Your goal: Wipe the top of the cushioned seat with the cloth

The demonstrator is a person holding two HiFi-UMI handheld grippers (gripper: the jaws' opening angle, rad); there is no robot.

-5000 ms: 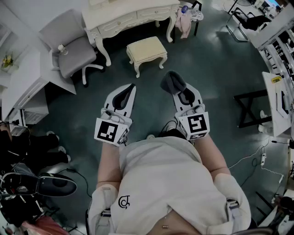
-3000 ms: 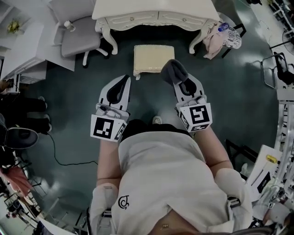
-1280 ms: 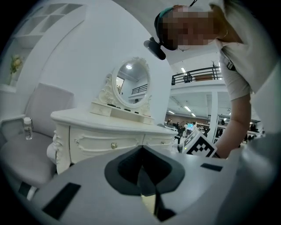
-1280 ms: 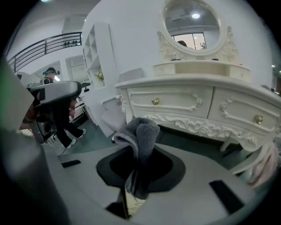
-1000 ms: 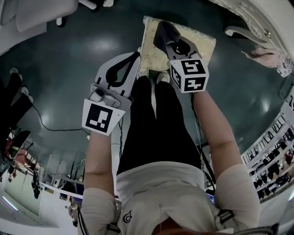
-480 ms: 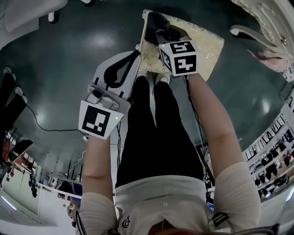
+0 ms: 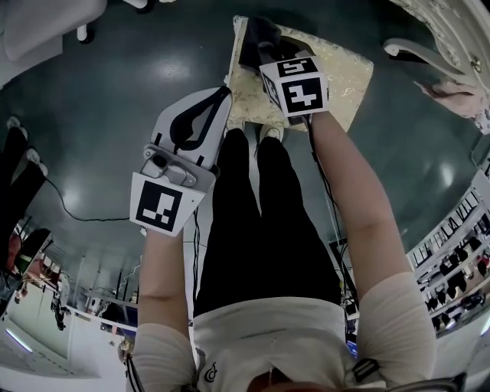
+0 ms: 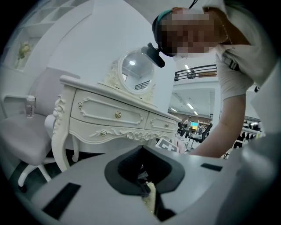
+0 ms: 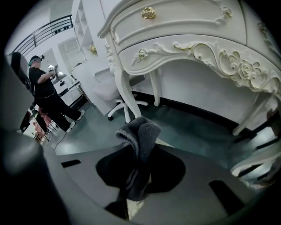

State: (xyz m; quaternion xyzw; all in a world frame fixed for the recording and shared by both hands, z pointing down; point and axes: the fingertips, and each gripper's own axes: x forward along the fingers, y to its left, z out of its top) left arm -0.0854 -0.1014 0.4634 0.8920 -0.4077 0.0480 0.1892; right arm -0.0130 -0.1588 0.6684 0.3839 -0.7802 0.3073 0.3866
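The cream cushioned seat [image 7: 341, 73] is at the top of the head view, just beyond the person's feet. A dark grey cloth [image 7: 256, 40] is pinched in my right gripper [image 7: 262, 52], which is over the seat's left end with the cloth down at the cushion. In the right gripper view the cloth [image 9: 138, 134] sticks up folded from the shut jaws of that gripper [image 9: 135, 178]. My left gripper [image 7: 220, 98] is beside the seat's near left corner, apart from it. In its own view, this gripper [image 8: 145, 190] has its jaws together with nothing held.
A white carved dressing table [image 9: 189, 39] stands just behind the seat, with one leg [image 7: 417, 50] at the seat's right. A grey office chair [image 7: 42, 23] is at the far left. A pink garment [image 7: 459, 96] hangs at the right. A cable [image 7: 73, 216] lies on the floor.
The person has walked up to the seat. In the last second my right gripper moved forward and left over the cushion with the cloth. My left gripper stayed beside the seat.
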